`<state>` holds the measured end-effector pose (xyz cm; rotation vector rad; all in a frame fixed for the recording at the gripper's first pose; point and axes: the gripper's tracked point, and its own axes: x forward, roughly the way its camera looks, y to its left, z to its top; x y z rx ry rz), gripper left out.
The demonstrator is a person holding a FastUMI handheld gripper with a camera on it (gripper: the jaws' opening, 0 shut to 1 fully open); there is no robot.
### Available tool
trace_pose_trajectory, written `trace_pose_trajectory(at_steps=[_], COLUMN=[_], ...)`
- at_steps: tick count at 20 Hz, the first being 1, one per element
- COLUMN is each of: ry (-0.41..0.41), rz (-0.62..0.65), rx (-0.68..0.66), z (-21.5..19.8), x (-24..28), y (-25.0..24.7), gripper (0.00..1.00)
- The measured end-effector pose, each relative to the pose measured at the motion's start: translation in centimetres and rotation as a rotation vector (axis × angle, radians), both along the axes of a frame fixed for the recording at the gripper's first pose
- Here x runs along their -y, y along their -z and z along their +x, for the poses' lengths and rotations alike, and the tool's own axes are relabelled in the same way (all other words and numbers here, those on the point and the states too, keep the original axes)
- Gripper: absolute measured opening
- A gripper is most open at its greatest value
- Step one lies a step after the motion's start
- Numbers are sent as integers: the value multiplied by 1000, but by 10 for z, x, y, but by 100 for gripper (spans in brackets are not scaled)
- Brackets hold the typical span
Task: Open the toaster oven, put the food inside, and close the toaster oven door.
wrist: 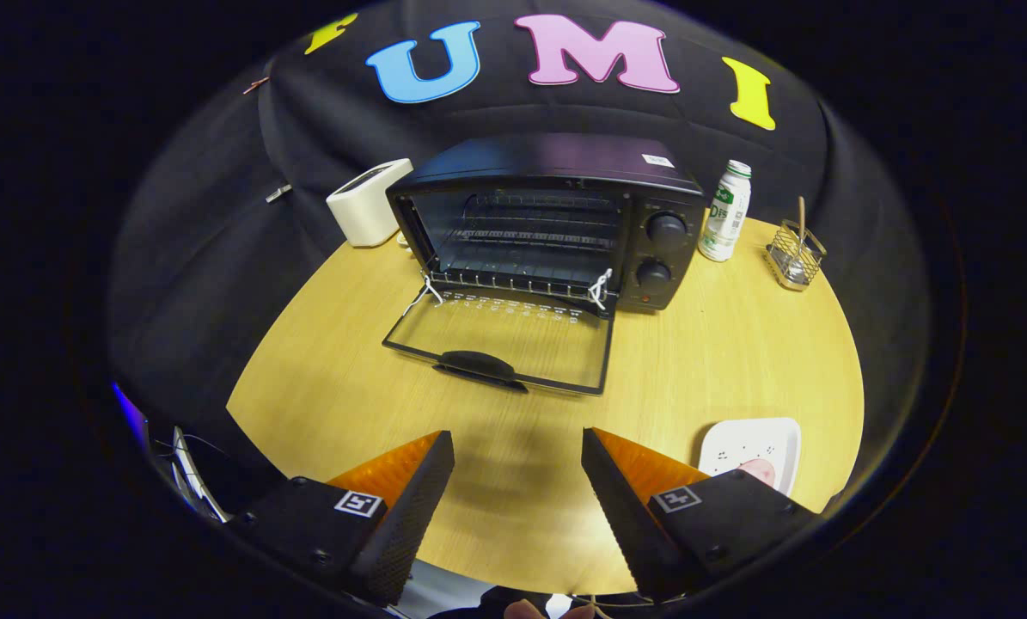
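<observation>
Between the fingers: nothing. gripper (517, 481) hangs wide apart over bare table (719, 361), well short of the toaster oven (556, 219).

Relative to the oven:
- door (500, 340) is already dropped flat onto the table toward the gripper, handle (479, 365) on its near edge. Cavity open, wire rack (530, 236) visible inside.
- plate (752, 451) sits well in front and right of the oven, just beside the right finger. Something pinkish on it, the food (760, 469) I assume, mostly hidden behind the finger, so can't tell what kind.
- toaster (369, 202) to the oven's left, bottle (726, 211) touching or nearly at its right side, wire basket (795, 254) further right. None in the way.

Handling guess: food looks small, likely light and soft. Pinch it across the middle, gently, or it squashes or slides on the glazed plate. Plate itself is fragile, don't bump it.

Door: glass in a thin frame, hinged, stiff. Lift from under the handle edge, push up, no need to clamp.
</observation>
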<state>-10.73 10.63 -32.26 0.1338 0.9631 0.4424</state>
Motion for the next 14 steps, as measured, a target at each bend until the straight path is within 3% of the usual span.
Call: trace_pose_trajectory(at_steps=[9, 14], ry=[21, 40], rz=[-9, -64], rx=[-164, -272], z=[-4, 7], x=[138, 213], y=[15, 62], gripper=[99, 98])
